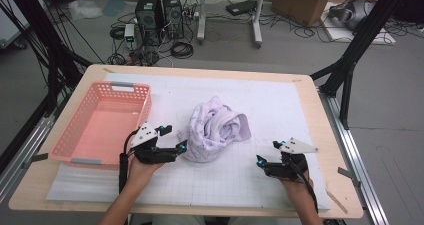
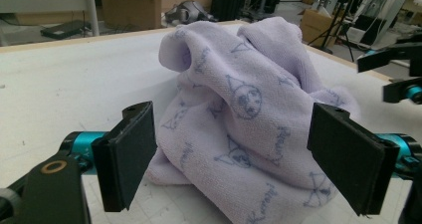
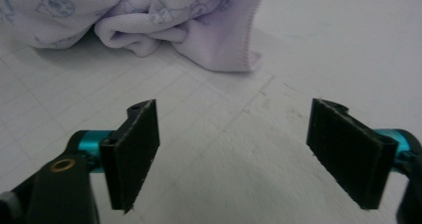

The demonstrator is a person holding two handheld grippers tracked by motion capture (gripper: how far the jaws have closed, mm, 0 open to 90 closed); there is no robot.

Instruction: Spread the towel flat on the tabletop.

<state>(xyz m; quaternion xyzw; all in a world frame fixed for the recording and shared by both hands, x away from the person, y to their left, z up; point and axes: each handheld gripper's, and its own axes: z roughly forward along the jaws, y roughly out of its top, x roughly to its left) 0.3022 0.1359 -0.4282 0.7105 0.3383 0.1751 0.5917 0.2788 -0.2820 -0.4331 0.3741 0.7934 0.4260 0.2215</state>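
A crumpled lilac towel [image 1: 216,130] with a printed cartoon pattern lies in a heap on the white gridded mat [image 1: 280,105]. My left gripper [image 1: 176,138] is at the heap's near left side and stands open. In the left gripper view the towel [image 2: 239,109] bulges between the wide jaws of the left gripper [image 2: 231,154], and the pads do not press on it. My right gripper [image 1: 267,152] rests low over the mat, to the right of the towel and apart from it. It is open, and the right gripper [image 3: 234,144] has only bare mat between its jaws, with the towel [image 3: 164,15] farther ahead.
A pink slotted basket [image 1: 75,120] stands on the table's left side, close to my left hand. The wooden table edge [image 1: 320,110] borders the mat. Beyond the table, computer towers [image 1: 160,12], cables and cardboard boxes [image 1: 305,2] sit on the floor.
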